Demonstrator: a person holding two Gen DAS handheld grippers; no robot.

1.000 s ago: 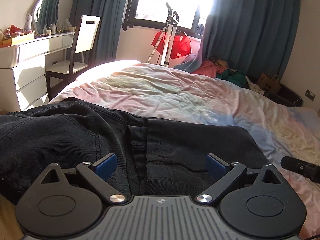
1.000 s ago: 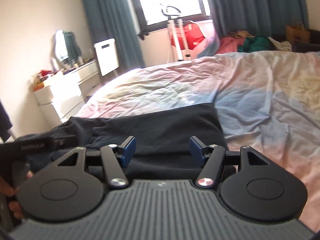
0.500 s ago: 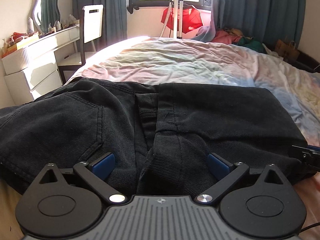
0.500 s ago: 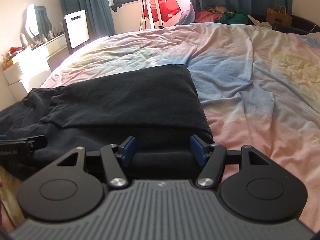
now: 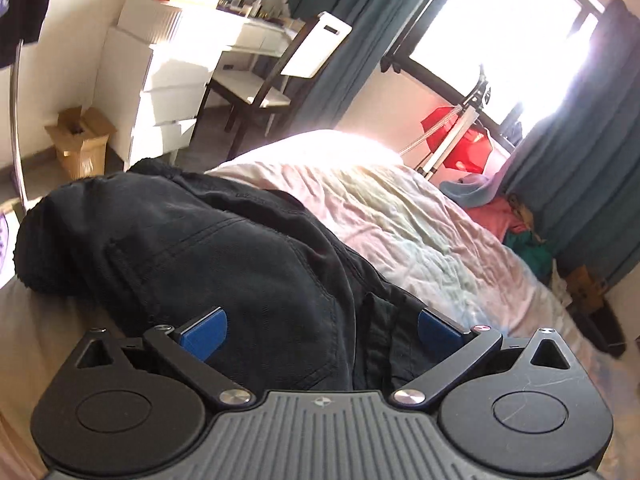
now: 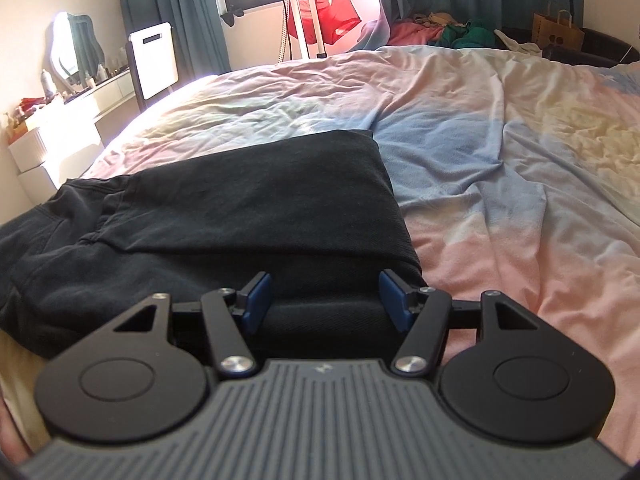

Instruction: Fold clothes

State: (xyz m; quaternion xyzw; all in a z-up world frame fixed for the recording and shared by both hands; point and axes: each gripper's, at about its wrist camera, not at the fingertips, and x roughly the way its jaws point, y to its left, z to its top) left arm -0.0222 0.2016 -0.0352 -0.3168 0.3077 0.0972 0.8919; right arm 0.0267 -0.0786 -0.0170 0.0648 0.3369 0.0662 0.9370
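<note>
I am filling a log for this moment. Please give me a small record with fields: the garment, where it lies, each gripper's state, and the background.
garment: black trousers, partly folded
surface: bed, pastel sheet
left gripper: open, jaws have just been opening, over the trousers, not pressing them
right gripper: open, at the trousers' folded near edge
background: chair, white drawers, curtains, red cloth by the window

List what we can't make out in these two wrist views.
- Black trousers, left wrist view: near edge hidden behind the left claw body.
- Trousers, right wrist view: left end cut off by the frame.
- Dresser clutter, right wrist view: too small and glare-washed.
- Window, left wrist view: blown out.
</note>
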